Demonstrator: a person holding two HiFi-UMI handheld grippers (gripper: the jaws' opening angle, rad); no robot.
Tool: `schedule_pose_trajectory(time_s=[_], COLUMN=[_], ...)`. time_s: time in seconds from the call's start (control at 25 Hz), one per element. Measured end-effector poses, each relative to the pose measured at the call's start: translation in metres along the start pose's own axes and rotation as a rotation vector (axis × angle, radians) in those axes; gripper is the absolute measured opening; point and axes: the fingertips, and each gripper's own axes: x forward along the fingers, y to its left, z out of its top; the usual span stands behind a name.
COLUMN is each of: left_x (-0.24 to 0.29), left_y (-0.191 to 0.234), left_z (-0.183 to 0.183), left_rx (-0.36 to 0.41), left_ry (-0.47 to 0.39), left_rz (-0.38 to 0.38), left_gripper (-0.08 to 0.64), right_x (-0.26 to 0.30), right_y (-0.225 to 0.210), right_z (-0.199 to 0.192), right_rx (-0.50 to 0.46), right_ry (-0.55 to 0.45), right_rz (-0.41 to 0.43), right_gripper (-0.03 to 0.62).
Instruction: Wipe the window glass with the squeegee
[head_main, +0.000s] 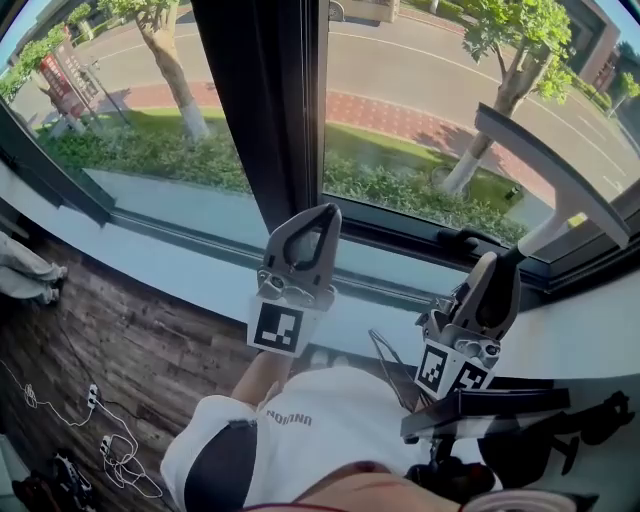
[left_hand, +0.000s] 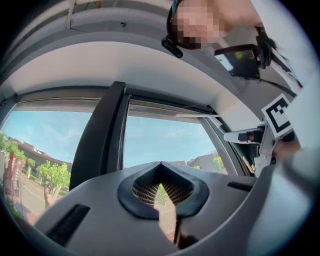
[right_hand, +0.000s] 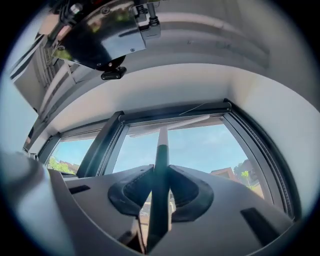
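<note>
Across the upper head view: window glass (head_main: 430, 90), two panes parted by a dark upright frame post (head_main: 265, 100), with a street, a red-paved walk and trees (head_main: 165, 60) seen through it. Below the glass: pale sill (head_main: 170, 265), running from left to right. Under the sill, at lower left: dark wooden floor (head_main: 110, 340). At bottom centre: person's white shirt (head_main: 330, 420).

Before the right-hand pane: squeegee (head_main: 548, 175), long grey blade tilted, high end to the left, low end to the right near the frame. Pale handle slanting down and left from the blade into the right gripper (head_main: 497, 268). Contact between blade edge and glass: cannot be told.

Right gripper, in front of the sill: clamps the dark lower part of the squeegee handle (right_hand: 161, 150), seen upright between both pads in the right gripper view, blade crossing the top of the pane above.

Left gripper (head_main: 322, 215), level with the frame post and well apart from the squeegee: jaws together at the tips, nothing between them, only a thin slit of street showing below the tips in the left gripper view. Bears a marker cube (head_main: 278, 328) at its base.

On the floor at lower left: loose white cables (head_main: 110, 455).
</note>
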Motion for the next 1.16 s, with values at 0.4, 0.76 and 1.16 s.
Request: schedule_pose_trajectory(time_s=[0.4, 0.76, 1.16], left_x=[0.009, 0.008, 0.013], left_y=[-0.002, -0.003, -0.004], left_z=[0.007, 0.006, 0.008], left_rx=[0.017, 0.012, 0.010], left_ry=[-0.024, -0.028, -0.032], left_rz=[-0.023, -0.024, -0.026], left_gripper=[-0.006, -0.006, -0.005], right_x=[0.001, 0.002, 0.006], right_y=[-0.008, -0.004, -0.004], right_z=[0.005, 0.005, 0.006], right_rx=[-0.038, -0.012, -0.008], right_ry=[-0.033, -0.040, -0.038], right_rz=[-0.019, 0.004, 0.011], right_gripper=[0.100, 0.100, 0.100])
